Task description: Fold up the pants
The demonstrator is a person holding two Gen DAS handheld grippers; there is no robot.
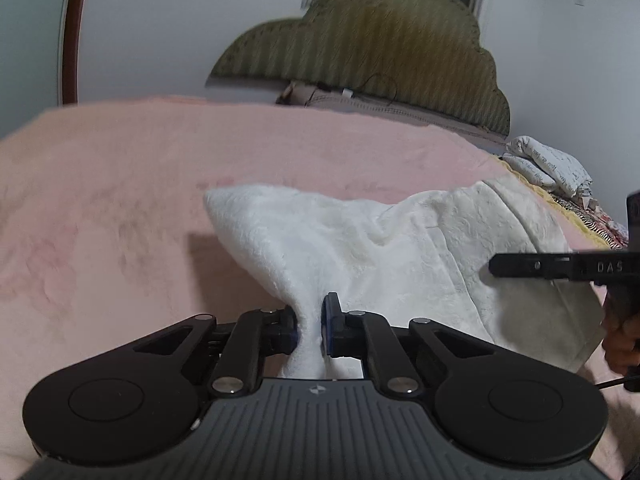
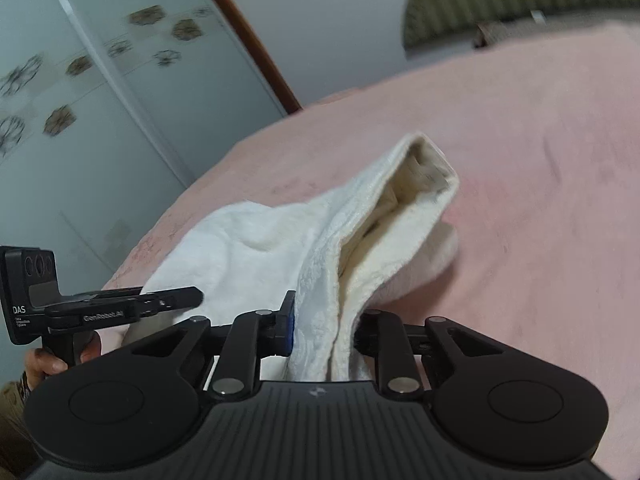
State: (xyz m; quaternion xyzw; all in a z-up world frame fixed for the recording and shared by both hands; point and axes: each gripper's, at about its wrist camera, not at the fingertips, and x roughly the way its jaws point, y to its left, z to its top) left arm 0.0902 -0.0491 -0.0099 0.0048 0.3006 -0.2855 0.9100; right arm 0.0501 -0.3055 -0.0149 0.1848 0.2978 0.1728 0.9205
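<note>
Both grippers (image 1: 309, 328) (image 2: 325, 330) clamped on pants (image 1: 360, 248).

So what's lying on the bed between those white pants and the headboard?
Nothing: in the left wrist view, only bare pink blanket stretches from the white pants to the olive headboard. The crumpled printed cloth sits off to the side.

White walls (image 1: 160, 40) surround a pink-covered bed (image 1: 120, 180); olive scalloped headboard (image 1: 380, 40); perhaps a patterned wardrobe door (image 2: 80, 80).

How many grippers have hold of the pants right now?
2. The left gripper pinches the white pants at their near edge; the right gripper clamps a thicker bunch of the same fabric further along.
</note>
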